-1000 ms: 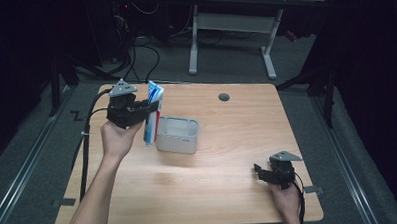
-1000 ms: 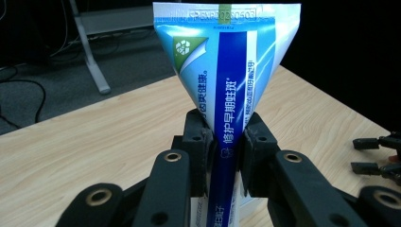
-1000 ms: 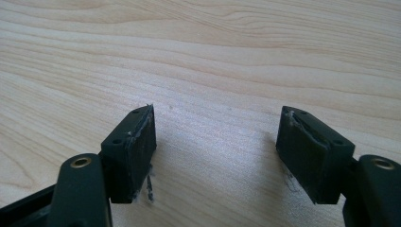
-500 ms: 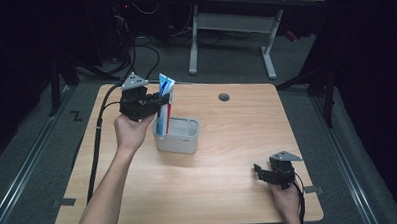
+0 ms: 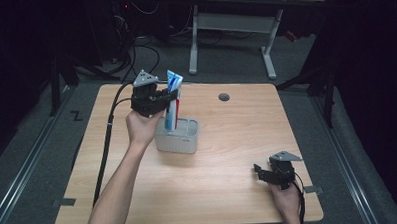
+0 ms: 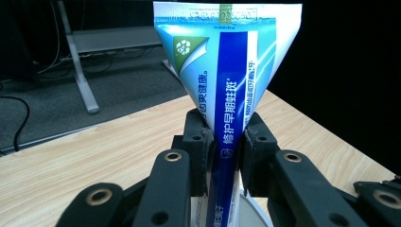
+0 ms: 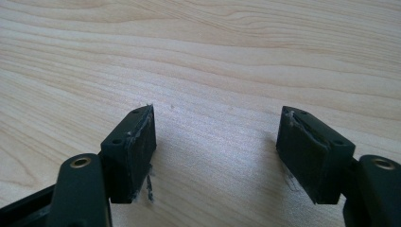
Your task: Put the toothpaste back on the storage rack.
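A blue and white toothpaste tube (image 5: 173,99) stands upright with its lower end inside a small grey bin (image 5: 178,141) near the middle of the wooden table (image 5: 227,141). My left gripper (image 5: 170,97) is shut on the tube's middle; in the left gripper view the tube (image 6: 227,90) is pinched between the two black pads (image 6: 198,142), its flat crimped end up. My right gripper (image 5: 258,171) rests low at the table's front right, open; its pads (image 7: 137,146) stand wide apart over bare wood with nothing between them.
A round dark grommet hole (image 5: 224,97) sits at the table's far middle. A second desk's white legs (image 5: 268,44) and cables lie on the floor beyond the far edge. My left gripper's cable (image 5: 107,140) trails along the table's left side.
My left gripper carried the tube rightward from beside the bin to over it, and the tube's lower end now sits inside the bin. The right gripper has not moved.
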Demonstrator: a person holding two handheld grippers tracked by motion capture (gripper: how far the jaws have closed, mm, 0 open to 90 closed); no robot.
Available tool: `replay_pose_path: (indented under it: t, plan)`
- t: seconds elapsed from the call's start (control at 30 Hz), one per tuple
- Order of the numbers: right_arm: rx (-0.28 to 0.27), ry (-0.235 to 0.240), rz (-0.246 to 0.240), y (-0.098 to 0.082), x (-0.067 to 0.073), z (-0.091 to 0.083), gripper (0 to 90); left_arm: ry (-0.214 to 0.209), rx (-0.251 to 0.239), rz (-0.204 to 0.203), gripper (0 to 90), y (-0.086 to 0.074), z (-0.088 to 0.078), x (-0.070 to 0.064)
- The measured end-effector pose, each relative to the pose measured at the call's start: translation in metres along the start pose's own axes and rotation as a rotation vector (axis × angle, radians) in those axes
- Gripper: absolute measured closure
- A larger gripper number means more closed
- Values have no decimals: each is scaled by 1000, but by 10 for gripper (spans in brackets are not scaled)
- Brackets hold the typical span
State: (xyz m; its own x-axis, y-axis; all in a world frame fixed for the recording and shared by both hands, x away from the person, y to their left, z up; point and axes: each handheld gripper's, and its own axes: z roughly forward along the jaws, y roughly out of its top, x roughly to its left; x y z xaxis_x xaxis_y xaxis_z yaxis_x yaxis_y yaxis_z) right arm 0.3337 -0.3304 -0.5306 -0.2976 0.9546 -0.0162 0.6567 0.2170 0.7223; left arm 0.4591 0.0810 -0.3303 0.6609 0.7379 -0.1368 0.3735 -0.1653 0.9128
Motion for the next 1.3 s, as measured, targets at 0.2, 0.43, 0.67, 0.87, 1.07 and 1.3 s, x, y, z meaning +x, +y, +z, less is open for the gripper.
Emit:
replay_pose_path:
  t: [0.2,0.43,0.67,0.87,1.07,1.3]
  plan:
    - [1,1,1,0,0,0,293,12,3,10,755,-2,6,-2]
    - [1,2,1,0,0,0,293,19,17,2,753,-10,16,0]
    - [1,2,0,0,0,0,293,33,46,-11,751,-22,23,4]
    - [0,2,1,0,0,0,292,47,67,-13,750,-28,27,8]
    - [0,2,-1,0,0,0,293,52,86,-5,748,-34,31,8]
    - [0,2,-1,0,0,0,292,52,106,-17,748,-38,33,11]
